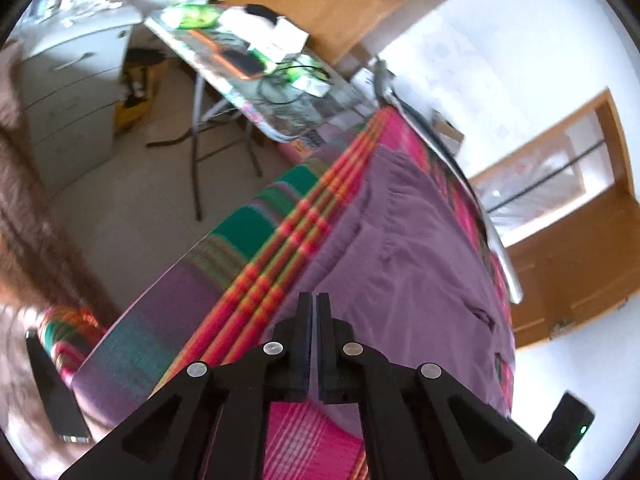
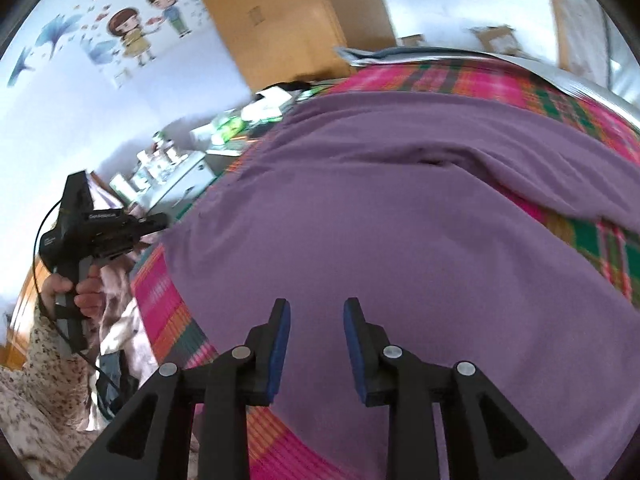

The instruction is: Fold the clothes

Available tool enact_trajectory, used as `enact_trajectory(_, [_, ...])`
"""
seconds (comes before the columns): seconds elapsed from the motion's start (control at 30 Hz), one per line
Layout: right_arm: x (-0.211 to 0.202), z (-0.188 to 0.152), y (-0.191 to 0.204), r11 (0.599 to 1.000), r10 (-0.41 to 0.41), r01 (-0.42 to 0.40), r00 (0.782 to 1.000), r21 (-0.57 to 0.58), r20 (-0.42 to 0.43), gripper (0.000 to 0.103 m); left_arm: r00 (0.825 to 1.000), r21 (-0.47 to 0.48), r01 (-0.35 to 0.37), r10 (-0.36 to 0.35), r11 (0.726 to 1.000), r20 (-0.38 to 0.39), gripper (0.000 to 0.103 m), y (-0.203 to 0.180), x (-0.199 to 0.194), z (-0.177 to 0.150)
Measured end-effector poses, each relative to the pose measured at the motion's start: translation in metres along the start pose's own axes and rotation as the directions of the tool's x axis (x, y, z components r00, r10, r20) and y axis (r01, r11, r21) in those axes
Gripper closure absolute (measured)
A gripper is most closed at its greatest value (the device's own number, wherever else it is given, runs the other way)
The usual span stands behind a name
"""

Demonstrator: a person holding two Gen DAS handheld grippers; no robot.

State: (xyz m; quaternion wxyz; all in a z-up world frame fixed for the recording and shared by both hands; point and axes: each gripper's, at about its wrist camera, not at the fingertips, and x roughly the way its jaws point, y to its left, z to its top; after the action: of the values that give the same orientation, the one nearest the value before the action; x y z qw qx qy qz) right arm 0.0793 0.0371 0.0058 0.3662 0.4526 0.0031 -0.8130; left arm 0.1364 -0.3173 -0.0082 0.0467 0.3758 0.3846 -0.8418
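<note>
the purple garment (image 2: 400, 216) lies spread flat on the bed (image 2: 160, 304), over a pink, green and orange plaid cover. in the right wrist view it fills most of the frame, one long edge running along the bed's left side and another part reaching off toward the far right, where a fold or sleeve rides over the plaid.

the right gripper (image 2: 316, 320) hangs over the garment's near part with its fingers (image 2: 280, 332) spread and nothing between them; the blue pads sit apart with purple cloth showing in the gap below. whether the tips touch the cloth cannot be told. the frame is blurred.

the left gripper (image 1: 316, 312) has its fingers pressed together, and no cloth shows pinched between them. in its own view it points along the bed's left edge, the garment's border lying just to the right of the tips and the striped band of the cover to their left. from the right wrist view that gripper is seen in a hand (image 2: 76, 288) off the bed's left edge, apart from the cloth.

judging from this, the right gripper is the nearer one, already above the cloth, while the left must open and reach in over the bed's edge. the garment's long axis seems to run away from the right fingers toward the far side, so a fold would likely start from the near hem.
</note>
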Motion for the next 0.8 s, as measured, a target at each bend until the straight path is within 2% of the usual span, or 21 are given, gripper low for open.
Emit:
enact_trajectory(0.03, [0.006,0.006,0.008,1.000,0.005,-0.005,1.000,-0.020,-0.012,0.075,1.000,0.016,0.008,-0.008,1.000,-0.010,0.100,-0.003,0.005,0.006])
enact_trajectory(0.13, [0.026,0.022,0.033,0.997,0.028,-0.031,0.999,-0.074,-0.043,0.075,0.998,0.038,0.041,-0.038,0.998,-0.056,0.088,-0.012,0.021,0.022])
enact_trajectory(0.27, [0.055,0.034,0.059,0.991,0.050,-0.060,0.995,-0.117,-0.090,0.075,0.993,0.099,0.028,-0.016,0.995,-0.115,0.086,-0.026,0.048,0.043])
enact_trajectory(0.4, [0.073,0.047,0.067,0.991,0.083,-0.093,0.991,-0.097,-0.104,0.074,0.985,0.163,0.051,-0.023,0.985,-0.174,0.086,-0.040,0.070,0.059])
enact_trajectory(0.47, [0.080,0.053,0.066,0.992,0.082,-0.091,0.991,-0.083,-0.106,0.075,0.982,0.177,0.051,-0.017,0.983,-0.187,0.078,-0.045,0.081,0.064])
enact_trajectory(0.53, [0.085,0.058,0.064,0.993,0.089,-0.096,0.990,-0.063,-0.106,0.074,0.981,0.197,0.034,0.005,0.980,-0.195,0.078,-0.049,0.091,0.069])
enact_trajectory(0.8, [0.101,0.059,0.061,0.990,0.140,-0.142,0.980,-0.004,-0.139,0.074,0.978,0.254,0.046,0.009,0.966,-0.210,0.078,-0.062,0.115,0.088])
